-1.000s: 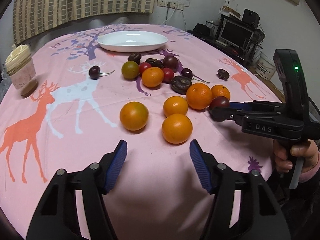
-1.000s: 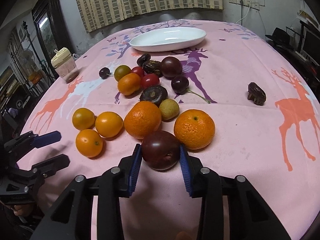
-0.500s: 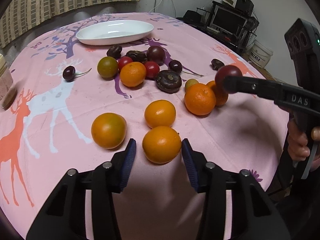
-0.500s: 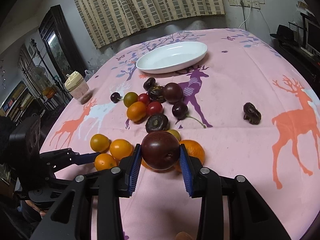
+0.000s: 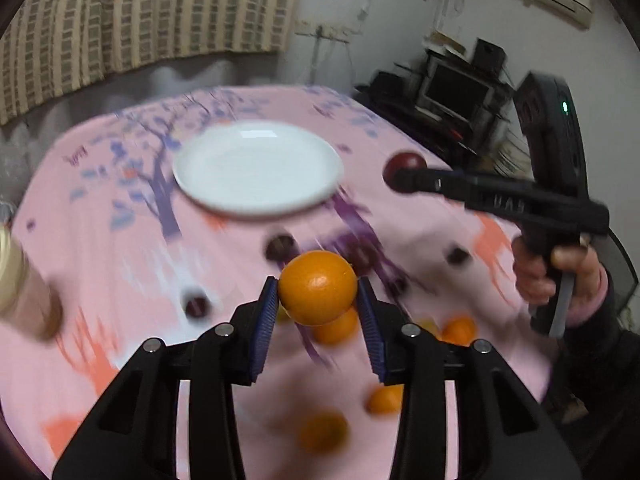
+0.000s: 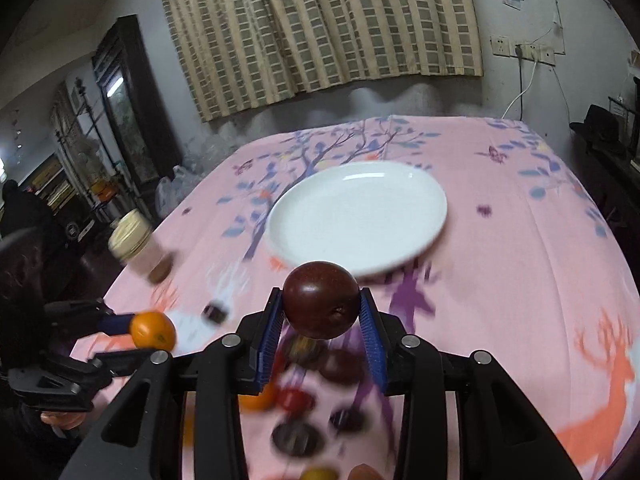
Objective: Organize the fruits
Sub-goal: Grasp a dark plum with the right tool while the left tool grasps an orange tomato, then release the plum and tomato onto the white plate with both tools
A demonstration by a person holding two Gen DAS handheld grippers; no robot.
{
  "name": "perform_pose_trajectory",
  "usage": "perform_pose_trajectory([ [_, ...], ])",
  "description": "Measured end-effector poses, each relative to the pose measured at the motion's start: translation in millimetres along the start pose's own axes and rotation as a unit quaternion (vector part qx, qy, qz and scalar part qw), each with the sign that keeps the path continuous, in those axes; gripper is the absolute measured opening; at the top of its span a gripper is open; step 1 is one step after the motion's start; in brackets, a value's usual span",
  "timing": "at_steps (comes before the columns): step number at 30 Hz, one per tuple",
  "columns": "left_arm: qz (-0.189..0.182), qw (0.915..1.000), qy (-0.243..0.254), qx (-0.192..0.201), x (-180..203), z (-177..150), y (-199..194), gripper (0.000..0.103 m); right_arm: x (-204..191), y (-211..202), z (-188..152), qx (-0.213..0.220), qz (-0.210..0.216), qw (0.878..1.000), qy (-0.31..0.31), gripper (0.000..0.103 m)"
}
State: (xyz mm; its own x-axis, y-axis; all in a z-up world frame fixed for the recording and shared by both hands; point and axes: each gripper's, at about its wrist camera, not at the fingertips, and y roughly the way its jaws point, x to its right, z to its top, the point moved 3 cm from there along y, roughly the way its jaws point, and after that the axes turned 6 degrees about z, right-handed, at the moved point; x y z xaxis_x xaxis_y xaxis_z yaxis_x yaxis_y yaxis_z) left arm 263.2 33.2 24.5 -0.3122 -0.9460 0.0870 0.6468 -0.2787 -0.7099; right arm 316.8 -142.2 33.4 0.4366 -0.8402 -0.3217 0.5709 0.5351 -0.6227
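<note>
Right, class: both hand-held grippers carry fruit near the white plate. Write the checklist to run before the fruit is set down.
1. Left hand-held gripper grips orange between both pads: ok.
2. Right hand-held gripper grips dark plum: ok.
3. White plate holds nothing: ok.
4. Either fruit over the plate: not ok, both short of it.
5. The two grippers apart: ok.
6. Grip firmness: cannot tell.

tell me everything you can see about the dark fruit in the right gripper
The dark fruit is round, glossy and deep maroon, almost brown, with a small dimple low on its near side. It is clamped between the blue ribbed pads of the right gripper, off the pink tablecloth, in front of the white plate. Only the pads touch it. The left wrist view shows it at the gripper's tip.
</note>
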Motion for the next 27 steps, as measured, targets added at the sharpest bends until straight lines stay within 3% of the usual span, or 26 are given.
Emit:
perform_pose_trajectory([
  [3, 0.018, 0.9995, -0.024, -0.009, -28.6, 49.2, 47.0, 0.039, 16.4, 59.7, 38.4, -0.024, -0.023, 0.999, -0.011, 0.039],
  [7, 0.055, 0.9958, -0.055, -0.049, -60.5, 85.9, 119.6, 0.039, 40.4, 120.7, 59.0, -0.071, -0.058, 0.996, -0.021, 0.039],
  [10, 0.056, 0.9931, -0.065, -0.081, -71.2, 91.6, 154.1, 0.039, 45.8, 150.2, 59.2, -0.102, -0.072, 0.992, -0.033, 0.039],
  [14, 0.085, 0.9883, -0.045, -0.118, -72.3, 84.1, 181.5, 0.040, 46.9, 172.7, 51.5, -0.125, -0.083, 0.988, -0.044, 0.039],
  [16, 0.089, 0.9875, -0.046, -0.122, -76.9, 82.3, 186.5, 0.049, 46.6, 174.4, 48.6, -0.128, -0.081, 0.988, -0.044, 0.047],
  [18, 0.093, 0.9883, -0.049, -0.110, -78.9, 83.1, 176.1, 0.061, 43.2, 162.4, 46.5, -0.126, -0.082, 0.988, -0.046, 0.061],
  [20, 0.091, 0.9907, -0.050, -0.088, -78.1, 83.5, 150.4, 0.078, 32.5, 135.4, 42.1, -0.109, -0.074, 0.989, -0.060, 0.063],
  [21, 0.093, 0.9918, -0.051, -0.072, -77.5, 83.6, 138.1, 0.086, 28.2, 124.3, 39.5, -0.102, -0.074, 0.990, -0.067, 0.069],
  [24, 0.092, 0.9945, -0.047, -0.019, -70.6, 64.8, 82.0, 0.097, 10.5, 63.7, 15.7, -0.063, -0.061, 0.993, -0.085, 0.082],
  [27, 0.097, 0.9942, -0.047, 0.002, -67.0, 28.8, 38.6, 0.097, 0.6, 5.9, -29.9, -0.057, -0.029, 0.995, -0.083, 0.082],
])
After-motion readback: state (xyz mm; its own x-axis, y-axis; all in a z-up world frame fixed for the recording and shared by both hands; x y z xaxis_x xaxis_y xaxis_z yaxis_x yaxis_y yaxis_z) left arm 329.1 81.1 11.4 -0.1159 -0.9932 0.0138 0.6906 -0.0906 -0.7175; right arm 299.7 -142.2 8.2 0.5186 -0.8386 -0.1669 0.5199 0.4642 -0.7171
